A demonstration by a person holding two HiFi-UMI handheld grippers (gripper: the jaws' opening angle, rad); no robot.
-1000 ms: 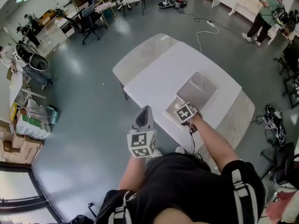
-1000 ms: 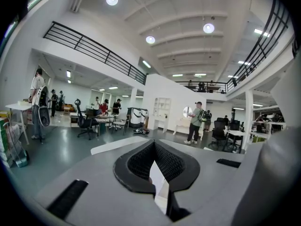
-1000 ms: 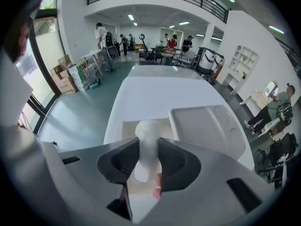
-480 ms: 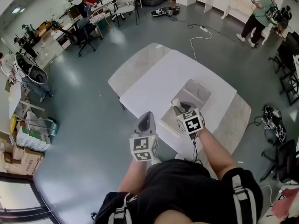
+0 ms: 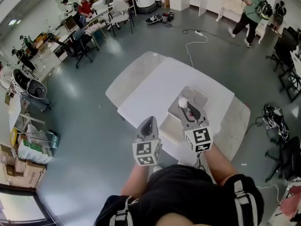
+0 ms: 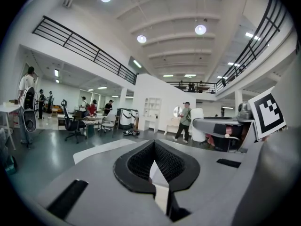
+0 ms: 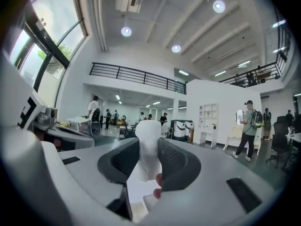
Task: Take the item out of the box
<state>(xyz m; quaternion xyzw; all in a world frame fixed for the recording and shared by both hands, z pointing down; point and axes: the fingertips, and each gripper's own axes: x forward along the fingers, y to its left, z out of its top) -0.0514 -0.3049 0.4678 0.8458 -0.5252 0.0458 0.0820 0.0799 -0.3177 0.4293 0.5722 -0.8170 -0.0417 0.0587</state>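
A grey box [image 5: 201, 98] lies open on the white table [image 5: 153, 91]. My right gripper [image 5: 186, 106] hangs above the box, shut on a white, round-topped item [image 5: 182, 101]. In the right gripper view the item [image 7: 147, 142] stands upright between the dark pads [image 7: 175, 163], its top poking above them. Left of the box, over the table's near edge, my left gripper [image 5: 148, 122] is held with its jaws together and nothing in them; the left gripper view shows its pads [image 6: 171, 163] meeting at the tips. A flat pale piece [image 5: 170, 128] lies beside the box.
The white table overlaps a marbled one [image 5: 129, 74]. Office chairs and desks [image 5: 84, 41] stand at the far left. A person [image 5: 249, 6] stands at the far right. A cable [image 5: 190, 44] runs over the floor, and a dark bag [image 5: 273, 114] lies right of the table.
My right gripper has come up out of the box and drawn back toward me with the white item in its jaws. The left gripper has barely moved.
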